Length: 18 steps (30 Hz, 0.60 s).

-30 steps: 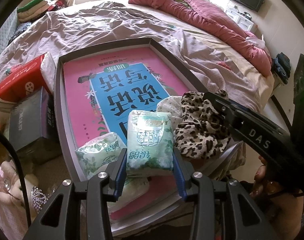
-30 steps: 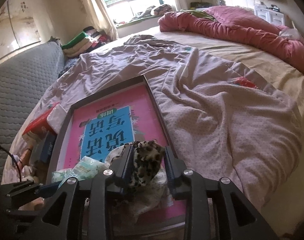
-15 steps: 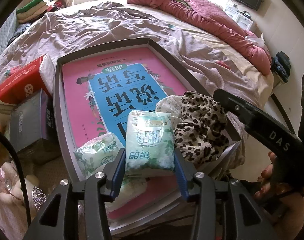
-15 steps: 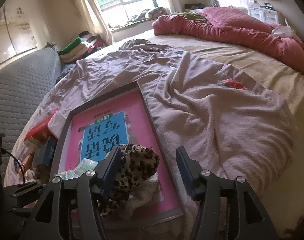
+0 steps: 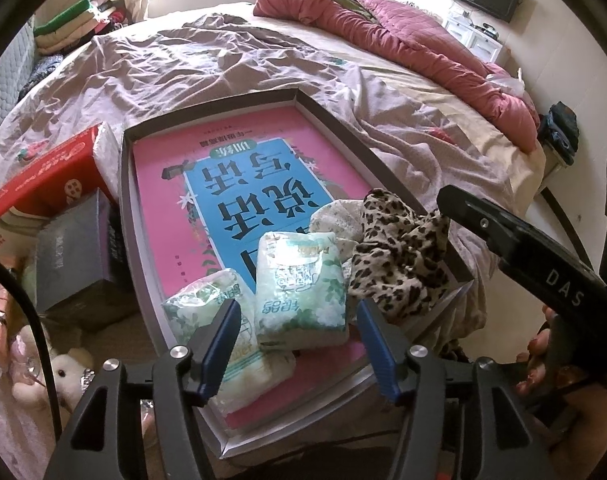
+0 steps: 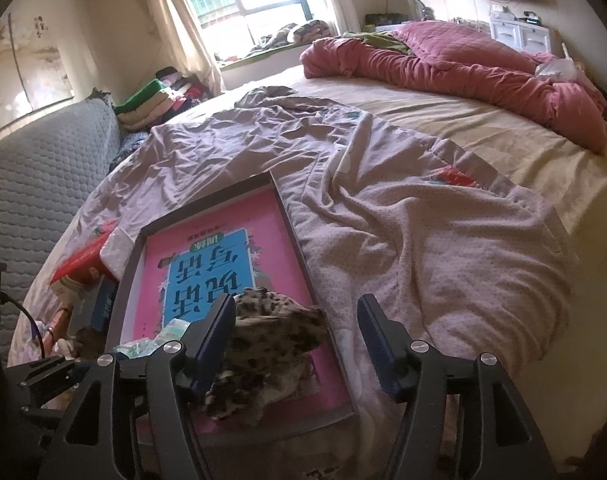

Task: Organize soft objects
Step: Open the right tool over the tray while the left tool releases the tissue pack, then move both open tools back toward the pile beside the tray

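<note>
1. We see a shallow grey tray lying on a rumpled bed, with a pink and blue book flat inside it.
2. Our left gripper is opening; a green-printed tissue pack stands between its blue pads, which no longer press on it.
3. A second tissue pack lies just left of the first, near the tray's front edge.
4. Our right gripper is opening too, jaws wide; the leopard-print cloth rests on the book against the left finger, ungripped.
5. A red box and a dark box sit left of the tray.
</note>
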Each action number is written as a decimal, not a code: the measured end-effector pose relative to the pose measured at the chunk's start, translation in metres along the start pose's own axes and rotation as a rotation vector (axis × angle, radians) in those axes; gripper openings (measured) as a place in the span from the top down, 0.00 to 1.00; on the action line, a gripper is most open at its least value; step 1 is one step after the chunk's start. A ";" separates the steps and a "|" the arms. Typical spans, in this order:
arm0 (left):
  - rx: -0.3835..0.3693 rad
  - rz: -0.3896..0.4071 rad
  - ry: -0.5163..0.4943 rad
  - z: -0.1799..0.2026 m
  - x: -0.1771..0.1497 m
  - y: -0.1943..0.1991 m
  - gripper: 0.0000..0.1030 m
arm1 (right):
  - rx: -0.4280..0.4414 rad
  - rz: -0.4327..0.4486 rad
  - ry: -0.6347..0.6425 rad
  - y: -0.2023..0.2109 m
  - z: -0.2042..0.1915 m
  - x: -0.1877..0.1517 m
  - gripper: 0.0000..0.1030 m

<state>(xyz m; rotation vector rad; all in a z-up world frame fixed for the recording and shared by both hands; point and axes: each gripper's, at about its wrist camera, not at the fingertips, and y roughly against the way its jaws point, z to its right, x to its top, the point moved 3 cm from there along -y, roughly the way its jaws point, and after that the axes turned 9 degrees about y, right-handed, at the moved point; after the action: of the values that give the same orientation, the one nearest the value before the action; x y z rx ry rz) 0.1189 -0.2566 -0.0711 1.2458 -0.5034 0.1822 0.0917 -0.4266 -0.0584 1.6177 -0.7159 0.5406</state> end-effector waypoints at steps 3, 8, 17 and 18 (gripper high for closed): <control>0.002 0.009 -0.001 -0.001 0.000 0.006 0.40 | 0.000 0.003 -0.004 0.003 0.000 0.000 0.34; 0.017 0.024 -0.006 -0.002 -0.001 0.014 0.37 | -0.001 0.014 0.004 0.012 -0.005 0.003 0.33; 0.045 0.072 0.013 -0.013 0.000 0.039 0.32 | -0.006 0.047 0.038 0.032 -0.021 0.012 0.27; 0.048 0.074 0.016 -0.014 0.000 0.040 0.32 | -0.003 0.046 0.041 0.033 -0.023 0.012 0.27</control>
<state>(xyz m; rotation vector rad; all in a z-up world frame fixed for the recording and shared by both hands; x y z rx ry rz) 0.1065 -0.2308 -0.0403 1.2728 -0.5343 0.2676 0.0778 -0.4086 -0.0229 1.5857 -0.7247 0.6040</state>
